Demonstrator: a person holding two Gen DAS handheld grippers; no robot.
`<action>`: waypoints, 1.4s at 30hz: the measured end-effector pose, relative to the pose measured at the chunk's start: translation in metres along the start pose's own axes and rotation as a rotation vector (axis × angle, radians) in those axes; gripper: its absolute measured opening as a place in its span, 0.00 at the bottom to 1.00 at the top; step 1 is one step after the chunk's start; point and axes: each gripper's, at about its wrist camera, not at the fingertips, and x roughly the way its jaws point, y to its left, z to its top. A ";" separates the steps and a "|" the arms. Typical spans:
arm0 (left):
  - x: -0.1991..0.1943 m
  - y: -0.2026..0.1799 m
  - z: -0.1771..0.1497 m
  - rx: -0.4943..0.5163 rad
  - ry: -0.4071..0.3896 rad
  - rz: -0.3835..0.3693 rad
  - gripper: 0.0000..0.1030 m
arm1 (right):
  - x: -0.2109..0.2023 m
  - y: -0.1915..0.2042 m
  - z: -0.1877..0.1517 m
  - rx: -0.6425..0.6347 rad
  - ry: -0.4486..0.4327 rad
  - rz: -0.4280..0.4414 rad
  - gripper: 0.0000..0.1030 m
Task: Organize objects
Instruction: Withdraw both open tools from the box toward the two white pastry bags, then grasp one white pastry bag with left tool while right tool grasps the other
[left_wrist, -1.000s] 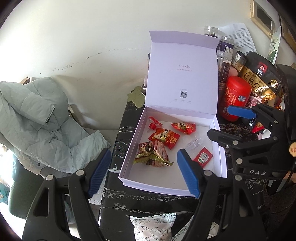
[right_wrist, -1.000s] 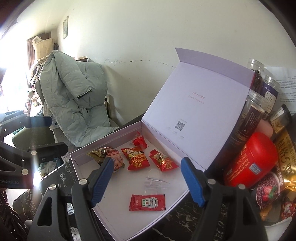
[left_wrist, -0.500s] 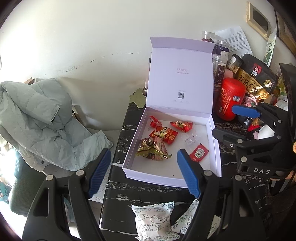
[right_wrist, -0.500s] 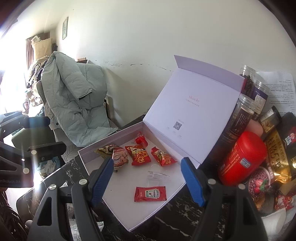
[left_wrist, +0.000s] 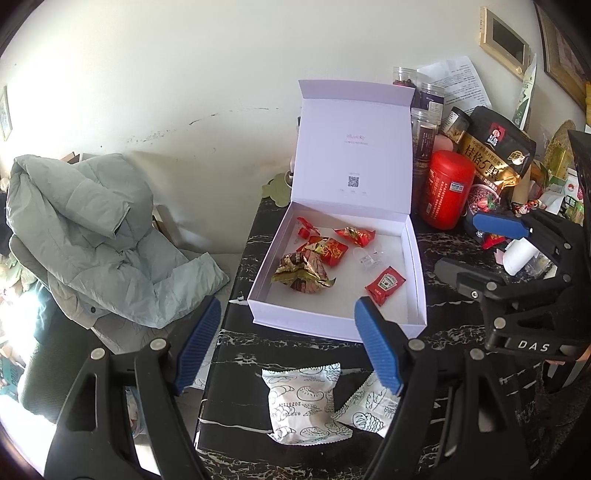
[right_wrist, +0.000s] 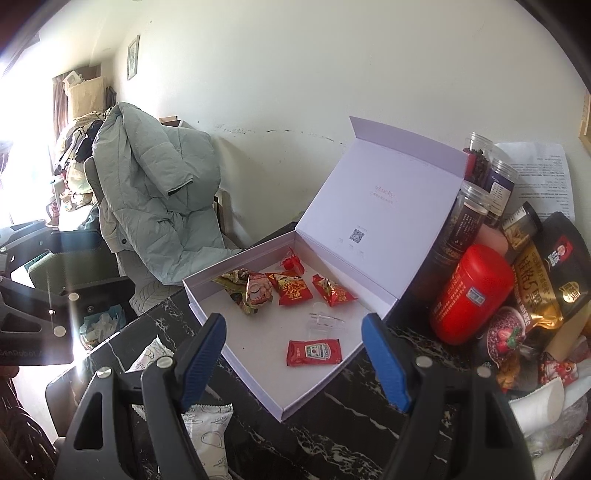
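Blue-padded jaws of the left gripper (left_wrist: 286, 345) and right gripper (right_wrist: 293, 363) gape wide and empty, both now farther back from the white box (left_wrist: 325, 325), exposing white packets (left_wrist: 303, 400) before it.

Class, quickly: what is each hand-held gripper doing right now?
Left hand-held gripper: open, holding nothing.
Right hand-held gripper: open, holding nothing.

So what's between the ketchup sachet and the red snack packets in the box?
A small clear plastic piece lies between the ketchup sachet and the red snack packets; both wrist views show it.
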 end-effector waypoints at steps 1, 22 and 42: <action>-0.002 -0.001 -0.002 0.001 0.000 -0.001 0.73 | -0.002 0.001 -0.003 0.003 0.002 0.000 0.75; -0.001 -0.008 -0.054 -0.044 0.061 -0.057 0.79 | -0.014 0.017 -0.060 0.045 0.063 0.033 0.77; 0.030 -0.014 -0.100 -0.046 0.170 -0.086 0.79 | 0.010 0.034 -0.110 0.077 0.157 0.116 0.77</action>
